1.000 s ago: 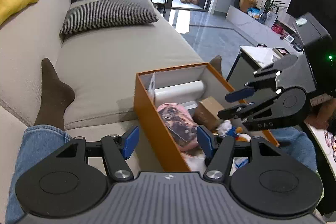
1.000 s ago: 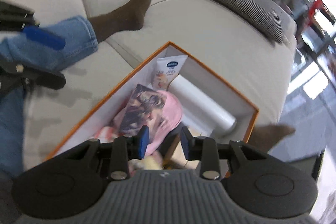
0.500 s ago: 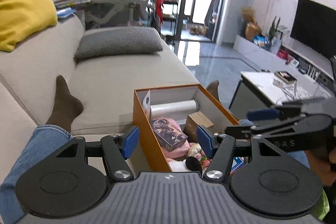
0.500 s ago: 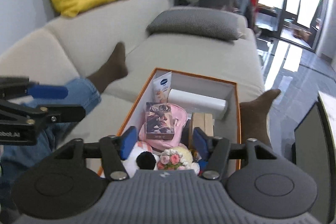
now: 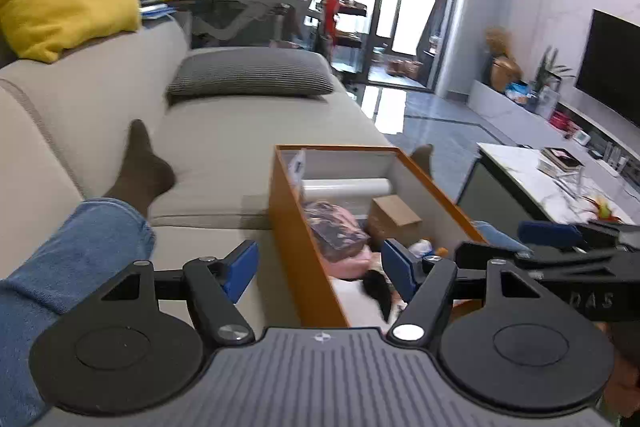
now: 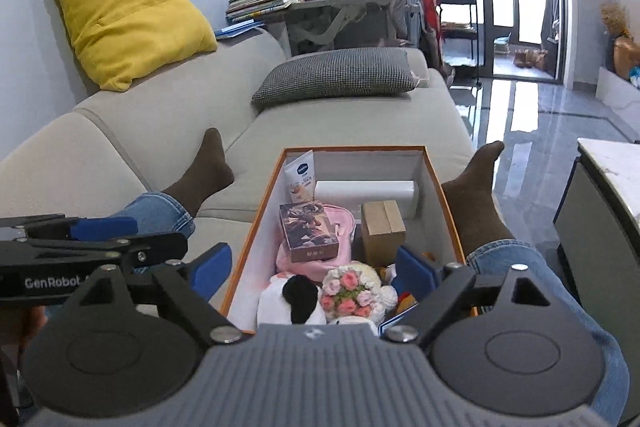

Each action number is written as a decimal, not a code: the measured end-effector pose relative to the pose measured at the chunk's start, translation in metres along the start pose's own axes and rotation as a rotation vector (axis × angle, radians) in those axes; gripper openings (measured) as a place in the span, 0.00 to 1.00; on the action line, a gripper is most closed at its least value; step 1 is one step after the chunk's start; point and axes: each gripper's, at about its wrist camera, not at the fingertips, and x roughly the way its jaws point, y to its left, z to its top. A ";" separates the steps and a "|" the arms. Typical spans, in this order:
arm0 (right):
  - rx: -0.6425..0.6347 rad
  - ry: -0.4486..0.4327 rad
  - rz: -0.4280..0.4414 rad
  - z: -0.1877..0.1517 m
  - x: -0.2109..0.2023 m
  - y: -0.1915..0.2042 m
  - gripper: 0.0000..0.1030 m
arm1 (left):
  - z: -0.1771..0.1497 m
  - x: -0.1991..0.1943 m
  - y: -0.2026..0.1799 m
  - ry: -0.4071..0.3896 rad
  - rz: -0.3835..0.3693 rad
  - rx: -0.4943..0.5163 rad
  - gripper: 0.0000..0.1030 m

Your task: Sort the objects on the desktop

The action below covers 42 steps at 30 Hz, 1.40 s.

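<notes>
Both grippers pulling back from the orange box (image 6: 434, 173), empty and spread wide.

Sofa (image 6: 352, 131) is carrying the box between the person's legs; both views are levelling out compared with a second ago, when the right gripper (image 6: 314, 267) was dipping low into the box with its fingers nearly together. Now it is hovering above the near end, released, gripping nothing. Left gripper (image 5: 318, 269) is also released and empty, straddling the box's left wall. Contents are sitting inside: white roll (image 6: 366, 189) at the far end, tube (image 6: 300, 175) upright in the far left corner, printed card box (image 6: 310, 237) lying on a pink pouch (image 6: 340, 223), brown carton (image 6: 384, 231) beside it, panda plush (image 6: 290, 301) and flower ball (image 6: 350, 291) nearest. Judging by this, an item has probably just been dropped in; the next pick is not yet chosen.
</notes>
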 end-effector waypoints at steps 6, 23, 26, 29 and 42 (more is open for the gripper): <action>0.009 0.036 -0.037 -0.015 0.015 0.003 0.88 | -0.008 0.010 0.008 0.023 0.070 -0.037 0.82; -0.021 0.107 -0.123 -0.048 0.056 -0.007 0.92 | -0.034 0.048 0.001 0.126 0.100 0.043 0.85; -0.021 0.111 -0.129 -0.051 0.060 -0.010 0.92 | -0.034 0.049 0.000 0.117 0.105 0.049 0.85; -0.027 0.112 -0.133 -0.051 0.061 -0.012 0.92 | -0.032 0.051 0.002 0.125 0.104 0.029 0.85; -0.039 0.115 -0.141 -0.052 0.063 -0.010 0.92 | -0.029 0.052 0.001 0.140 0.120 0.038 0.86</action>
